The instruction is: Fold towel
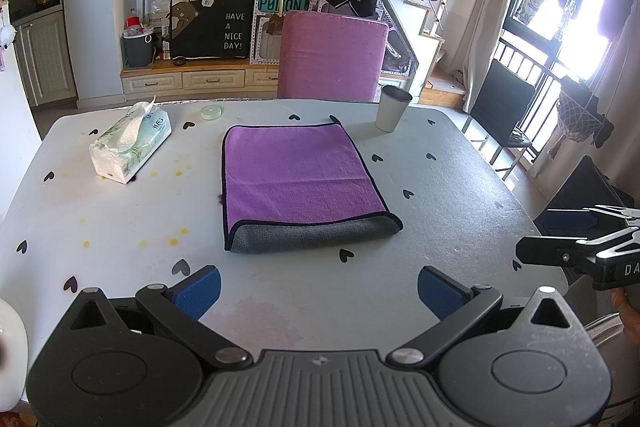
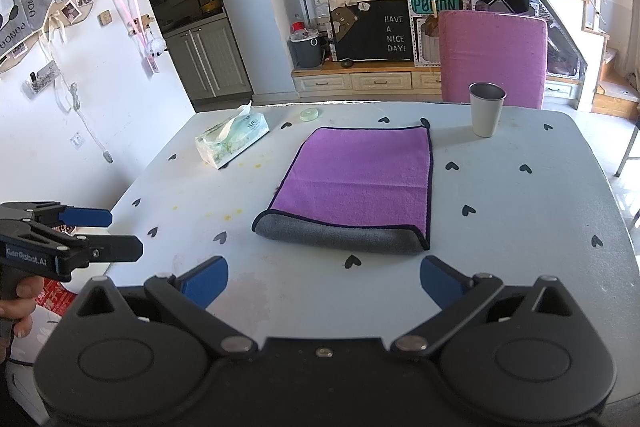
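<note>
A purple towel [image 1: 298,175] with a grey underside lies folded once on the white table [image 1: 120,211], its grey fold edge nearest me. It also shows in the right wrist view [image 2: 360,179]. My left gripper [image 1: 318,293] is open and empty above the near table edge, short of the towel. My right gripper [image 2: 324,281] is open and empty, also short of the towel's near edge. Each gripper shows from the side in the other's view: the right one [image 1: 560,239] at right, the left one [image 2: 108,231] at left.
A tissue pack [image 1: 130,145] lies at the back left, a small round lid [image 1: 211,112] behind the towel, a metal cup [image 1: 392,108] at the back right. A pink chair [image 1: 332,55] stands behind the table. The table [image 2: 520,227] has black heart marks.
</note>
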Tool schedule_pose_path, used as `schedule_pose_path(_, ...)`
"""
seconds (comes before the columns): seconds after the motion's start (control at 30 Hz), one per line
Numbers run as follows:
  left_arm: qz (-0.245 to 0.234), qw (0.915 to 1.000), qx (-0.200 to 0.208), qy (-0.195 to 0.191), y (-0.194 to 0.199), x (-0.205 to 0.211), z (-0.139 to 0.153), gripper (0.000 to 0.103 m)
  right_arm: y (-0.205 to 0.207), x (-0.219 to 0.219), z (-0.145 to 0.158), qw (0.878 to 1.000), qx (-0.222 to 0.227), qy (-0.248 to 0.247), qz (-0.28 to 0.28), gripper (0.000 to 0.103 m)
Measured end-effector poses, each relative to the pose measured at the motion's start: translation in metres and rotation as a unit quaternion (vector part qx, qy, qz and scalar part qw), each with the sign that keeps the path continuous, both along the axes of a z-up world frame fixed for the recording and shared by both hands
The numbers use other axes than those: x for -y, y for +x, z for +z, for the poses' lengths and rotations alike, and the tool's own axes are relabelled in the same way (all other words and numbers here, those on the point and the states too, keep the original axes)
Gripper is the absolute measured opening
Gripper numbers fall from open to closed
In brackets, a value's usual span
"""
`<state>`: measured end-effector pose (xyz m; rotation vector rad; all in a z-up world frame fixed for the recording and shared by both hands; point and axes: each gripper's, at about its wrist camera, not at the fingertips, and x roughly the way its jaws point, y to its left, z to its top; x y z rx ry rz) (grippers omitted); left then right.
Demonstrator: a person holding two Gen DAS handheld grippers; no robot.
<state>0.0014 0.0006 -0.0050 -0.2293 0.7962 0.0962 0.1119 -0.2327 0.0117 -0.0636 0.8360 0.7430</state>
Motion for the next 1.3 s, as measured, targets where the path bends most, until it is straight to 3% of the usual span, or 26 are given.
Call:
schedule_pose_path(0.37,0.008,0.9999,0.006,-0.005,0.000,-0.001,0.004,0.103,0.000,0.000,0.004,1.000,0.016,0.001,-0.006,0.102)
schedule_pose_path(0.63,0.024,0.9995,0.019,0.014,0.012,-0.002,0.006,0.103,0.009,-0.001,0.008,0.999,0.045,0.001,-0.011,0.102)
schedule_pose_path(0.8,0.049,0.9982,0.034,0.001,0.020,-0.009,0.015,0.103,0.024,0.000,0.013,0.999,0.038,0.001,-0.021,0.102)
schedule_pose_path(0.93,0.061,0.9959,0.065,0.015,0.026,-0.011,0.032,0.103,0.041,0.000,0.016,0.999,0.027,0.001,-0.031,0.102)
schedule_pose_path(1.13,0.056,0.9952,0.073,0.033,0.047,-0.008,0.041,0.103,0.057,-0.009,0.022,0.997,0.071,-0.022,-0.031,0.102)
schedule_pose_path(1.3,0.048,0.9959,0.064,0.042,0.069,-0.009,0.030,0.103,0.074,-0.016,0.018,0.996,0.081,-0.023,-0.030,0.102)
